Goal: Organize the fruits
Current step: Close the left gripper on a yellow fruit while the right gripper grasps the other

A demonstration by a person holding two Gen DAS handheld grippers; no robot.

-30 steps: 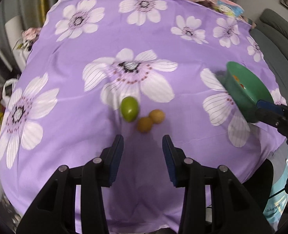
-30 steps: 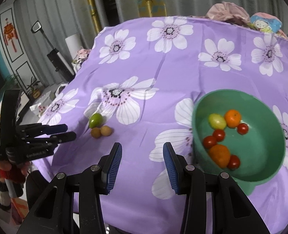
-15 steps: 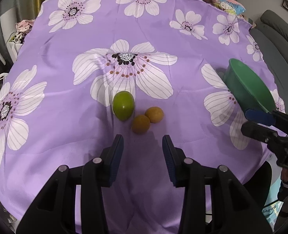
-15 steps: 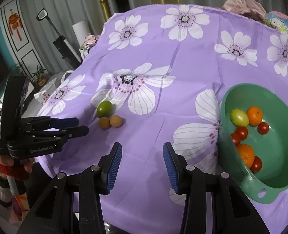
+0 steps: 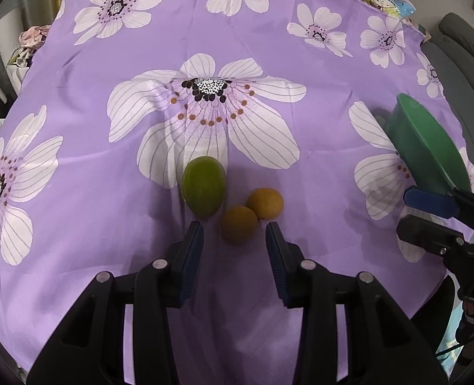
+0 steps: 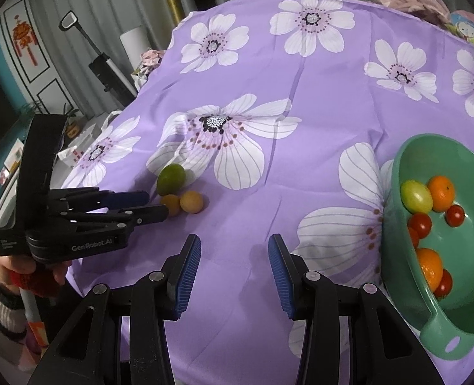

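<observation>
Left wrist: tool (image 5: 234,234) level, agape

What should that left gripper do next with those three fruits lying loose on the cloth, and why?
Probably ease the left gripper forward and close on the nearer brown fruit. Its jaws are open and that fruit sits just ahead of the gap, while the green fruit lies off to the left. The bowl already holds the others.

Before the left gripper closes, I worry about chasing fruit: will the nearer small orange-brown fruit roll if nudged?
Probably. The nearer small fruit looks round and lies loose on smooth tablecloth, so a glancing finger could roll it. It seems to touch its twin, which might shift too. The open left gripper looks wide enough.
</observation>
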